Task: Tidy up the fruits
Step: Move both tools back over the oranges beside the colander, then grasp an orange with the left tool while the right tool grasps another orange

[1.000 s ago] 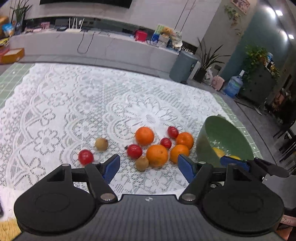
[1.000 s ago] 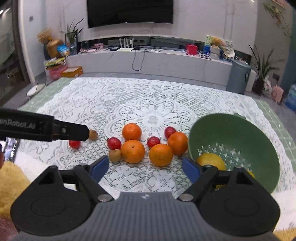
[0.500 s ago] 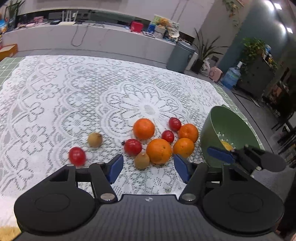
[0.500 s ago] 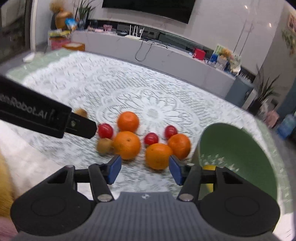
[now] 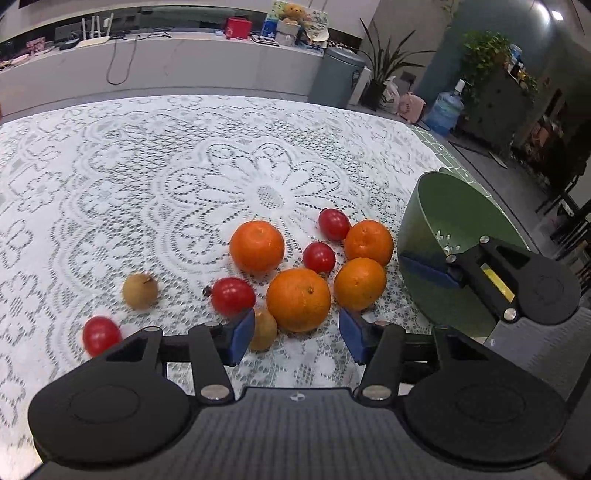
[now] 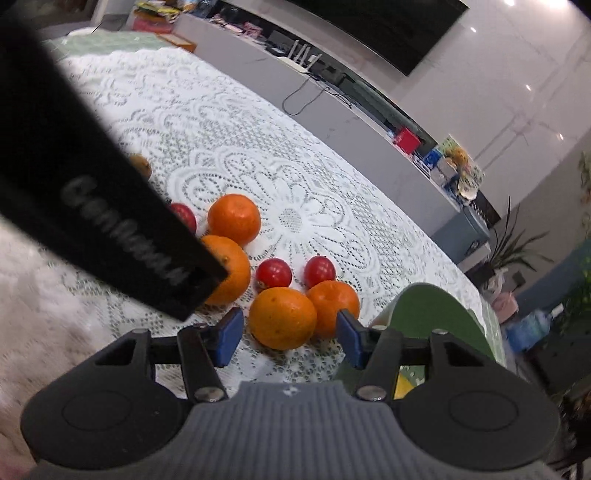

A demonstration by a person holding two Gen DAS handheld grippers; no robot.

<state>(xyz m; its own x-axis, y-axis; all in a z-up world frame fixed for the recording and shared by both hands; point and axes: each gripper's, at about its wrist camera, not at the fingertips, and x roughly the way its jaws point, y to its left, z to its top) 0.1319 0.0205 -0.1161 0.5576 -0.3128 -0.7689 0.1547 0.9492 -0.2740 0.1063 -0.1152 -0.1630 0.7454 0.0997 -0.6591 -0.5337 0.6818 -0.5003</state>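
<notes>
left gripper [image 5: 297, 334] unclenched, closing toward orange [image 5: 298, 299]; right gripper [image 6: 290, 338] likewise; only left view shows stray tomato [image 5: 100, 334].

A white lace tablecloth [image 5: 155, 177] with a large floral medallion covers the worktop. Behind it runs a long grey media console [image 5: 166, 62] carrying a white router [image 5: 98, 35], a small red box [image 5: 238, 27] and a trailing black cable [image 5: 118, 59]. A grey cylindrical bin [image 5: 338, 75], leafy potted plants [image 5: 386, 74] and a blue water bottle [image 5: 445, 110] stand nearby.
</notes>
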